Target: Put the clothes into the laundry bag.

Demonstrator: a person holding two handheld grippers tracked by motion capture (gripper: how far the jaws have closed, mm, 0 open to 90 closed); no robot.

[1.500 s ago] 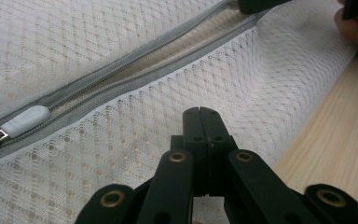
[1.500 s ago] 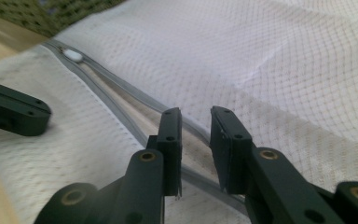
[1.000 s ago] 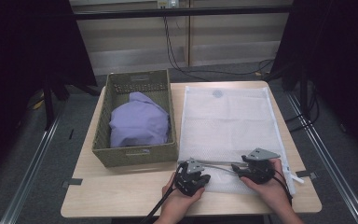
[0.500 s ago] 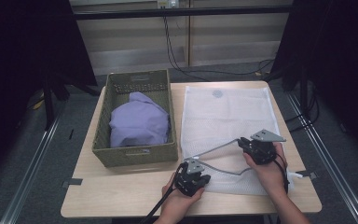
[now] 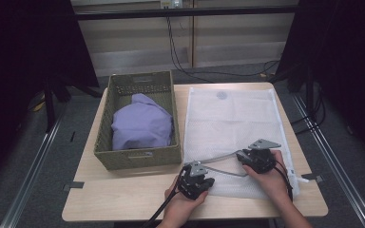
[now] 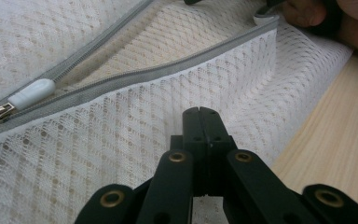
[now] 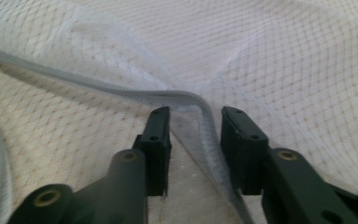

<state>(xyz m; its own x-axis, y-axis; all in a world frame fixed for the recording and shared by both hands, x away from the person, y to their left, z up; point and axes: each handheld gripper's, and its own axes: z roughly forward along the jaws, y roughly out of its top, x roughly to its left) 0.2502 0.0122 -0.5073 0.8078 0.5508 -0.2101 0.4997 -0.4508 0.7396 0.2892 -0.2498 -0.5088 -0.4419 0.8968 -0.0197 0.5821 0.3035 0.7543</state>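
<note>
On the near right part of the table, 1 white mesh laundry bag is spread flat, its near edge close to the table's front edge and its far edge near the back. At the bag's near-left corner, the left gripper is seen clenched on the mesh just below the grey zipper, with 1 pale zipper pull lying to its left. Further right, the right gripper is held with jaws apart, just reopened, the raised zipper edge between them but not pressed. Left of the bag, 1 woven basket holding 1 lilac garment is set. Bare wood is left along the front.
</note>
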